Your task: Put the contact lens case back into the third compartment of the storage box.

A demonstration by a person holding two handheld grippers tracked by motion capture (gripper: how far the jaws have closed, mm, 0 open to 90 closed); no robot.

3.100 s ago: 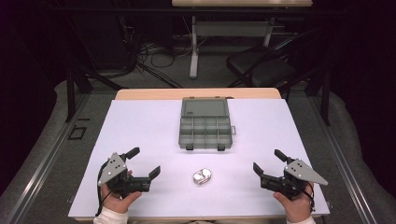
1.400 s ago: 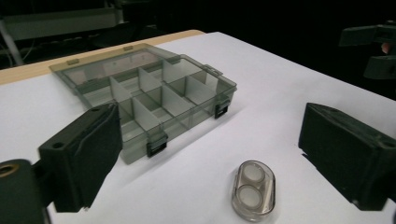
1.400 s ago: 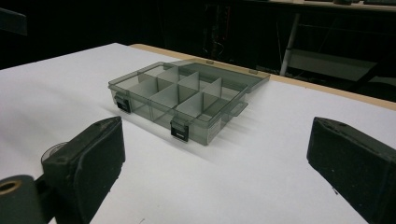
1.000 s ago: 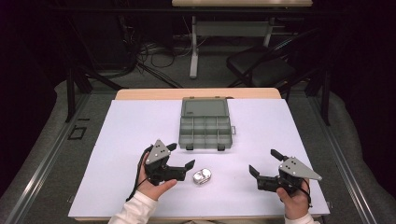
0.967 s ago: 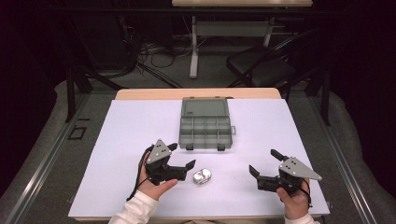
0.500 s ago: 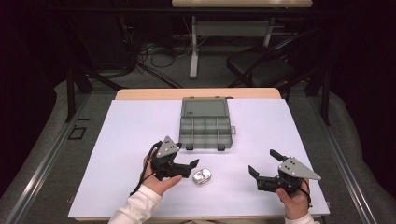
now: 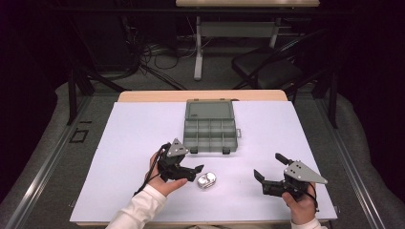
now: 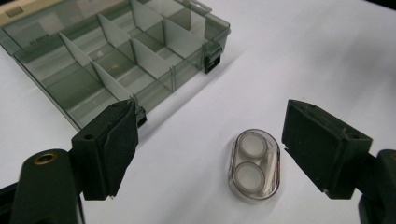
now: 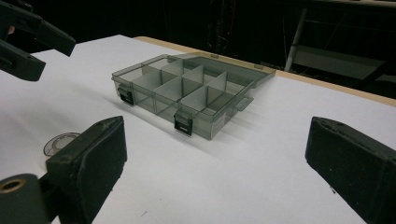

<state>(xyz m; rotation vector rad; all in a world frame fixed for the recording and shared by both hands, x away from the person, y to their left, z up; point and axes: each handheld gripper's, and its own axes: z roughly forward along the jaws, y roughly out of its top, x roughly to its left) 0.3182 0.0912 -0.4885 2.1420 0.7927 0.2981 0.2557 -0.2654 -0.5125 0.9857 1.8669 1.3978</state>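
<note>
Between the spread jaws of the left gripper [image 8: 205, 154] lies a clear oval case [image 8: 254, 164] holding two white discs, ahead of it an open, empty grey compartment box [image 8: 116, 51], while the right gripper [image 7: 270, 176], jaws wide, holds nothing.

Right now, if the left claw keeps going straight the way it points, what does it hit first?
Probably the small clear two-well case, lying between the open left claw's jaws just ahead; depth is hard to judge.
</note>
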